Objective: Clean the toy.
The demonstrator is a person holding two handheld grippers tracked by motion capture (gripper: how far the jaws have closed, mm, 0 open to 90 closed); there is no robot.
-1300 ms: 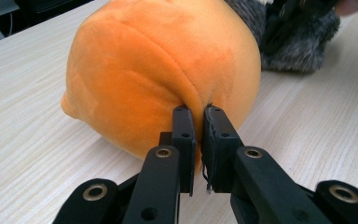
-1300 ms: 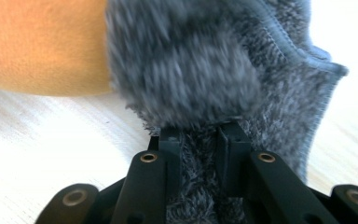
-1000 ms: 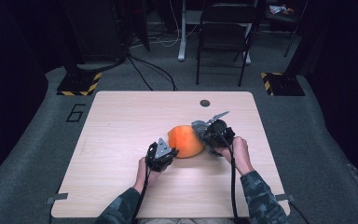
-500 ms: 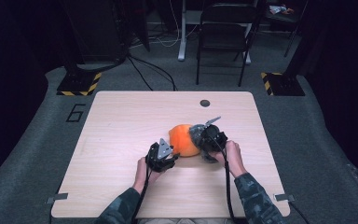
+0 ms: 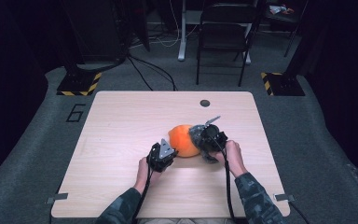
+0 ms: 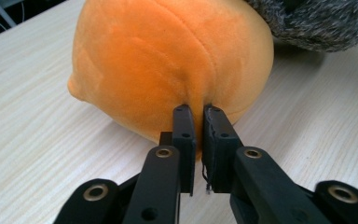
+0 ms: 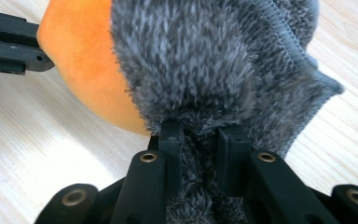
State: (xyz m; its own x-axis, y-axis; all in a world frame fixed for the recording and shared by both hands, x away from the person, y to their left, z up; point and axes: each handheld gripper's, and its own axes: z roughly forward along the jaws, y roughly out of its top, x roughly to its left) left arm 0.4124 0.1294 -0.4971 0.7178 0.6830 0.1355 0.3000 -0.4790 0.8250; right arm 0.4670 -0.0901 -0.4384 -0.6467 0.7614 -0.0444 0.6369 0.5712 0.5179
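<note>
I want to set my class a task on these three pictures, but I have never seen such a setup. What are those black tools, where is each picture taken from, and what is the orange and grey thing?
A person sits at a wooden table and holds a hand tool in each hand. Each tool is a gripper with two black jaws.

One picture looks down from above the table. The other two come from small cameras on the grippers, looking along their jaws.

On the table lies a soft toy: an orange plush body with a grey furry part wrapped over one end.

The left gripper has just closed, pinching a fold of the orange plush. The right gripper is clamped on the grey fur.
</note>
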